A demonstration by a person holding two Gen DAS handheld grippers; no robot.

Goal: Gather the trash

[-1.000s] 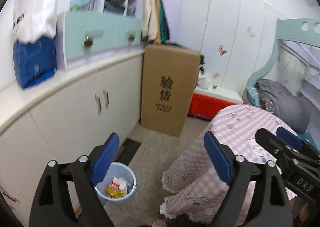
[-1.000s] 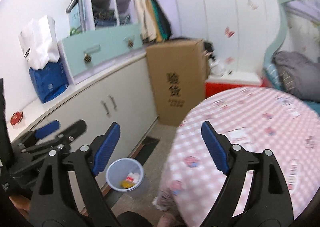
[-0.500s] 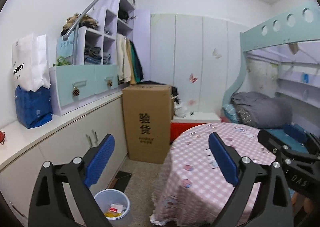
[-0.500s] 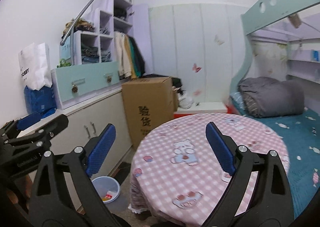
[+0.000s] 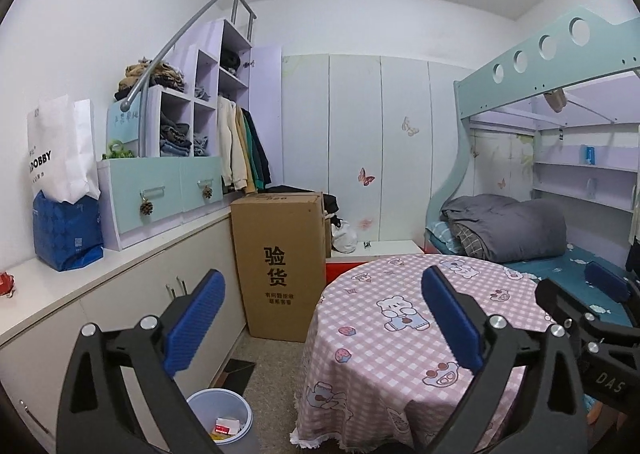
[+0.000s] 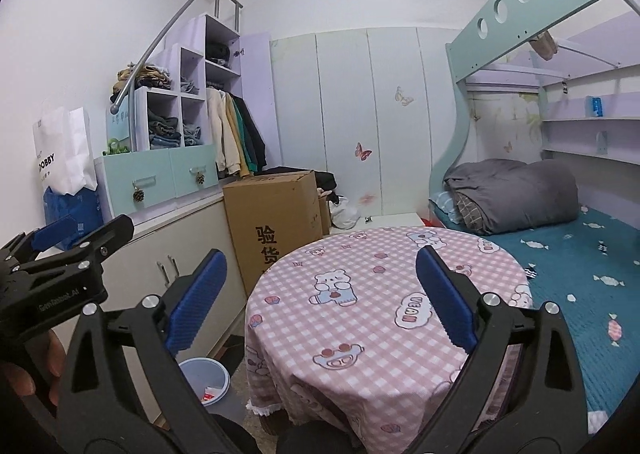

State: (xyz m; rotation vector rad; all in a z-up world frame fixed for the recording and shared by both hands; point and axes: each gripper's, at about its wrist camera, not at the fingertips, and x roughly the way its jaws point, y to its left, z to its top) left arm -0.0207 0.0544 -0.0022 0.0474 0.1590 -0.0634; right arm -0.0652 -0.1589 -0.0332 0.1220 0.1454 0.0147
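1. Both grippers, left and right, have tilted up from the bin to level; jaws apart, empty.
2. No trash shows on the counter; the trash sits in the bin at its left edge, so collecting looks done.
3. Right view alone shows the bedspread; left shows the bin's contents more clearly.

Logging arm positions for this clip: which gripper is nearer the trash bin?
Left. The left gripper is held almost above the trash bin by the cabinets; the right gripper is farther off, over the table edge.
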